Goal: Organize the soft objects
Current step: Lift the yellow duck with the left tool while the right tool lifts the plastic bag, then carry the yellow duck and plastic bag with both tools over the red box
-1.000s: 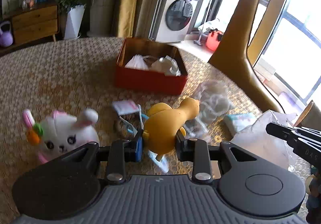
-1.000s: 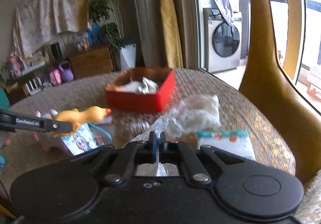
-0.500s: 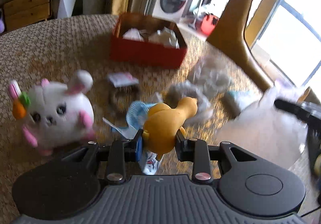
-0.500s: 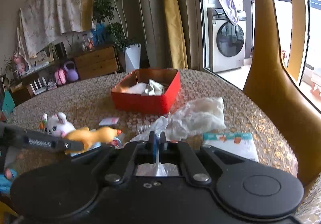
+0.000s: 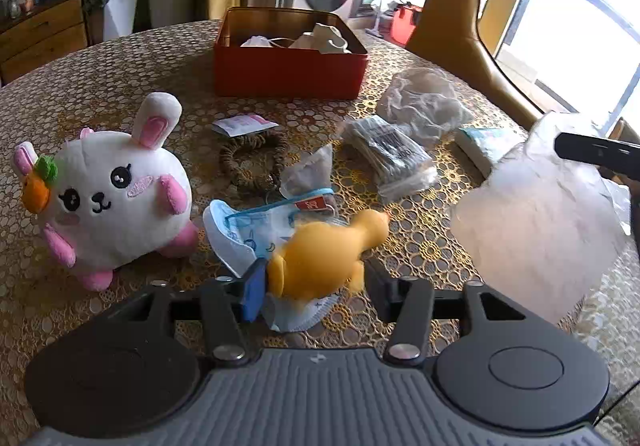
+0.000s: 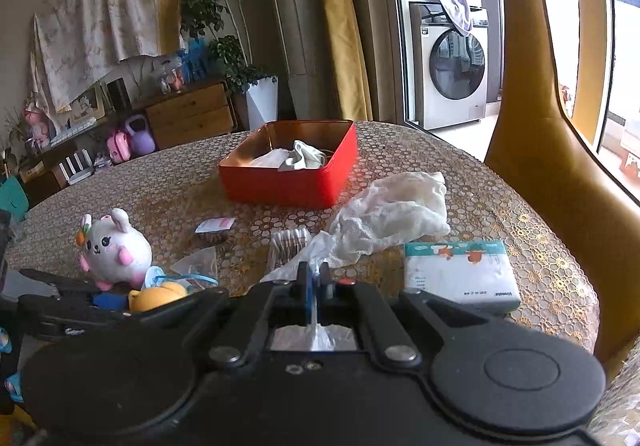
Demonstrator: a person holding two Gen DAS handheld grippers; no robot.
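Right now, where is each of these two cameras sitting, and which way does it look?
Left wrist: sits on the left gripper, looking down its fingers across the table at the yellow duck between its just-opening jaws; the right gripper's tip shows at right.
Right wrist: sits on the right gripper, shut on a clear plastic bag; the left gripper shows at lower left.
Shared: red box, white bunny plush, duck.
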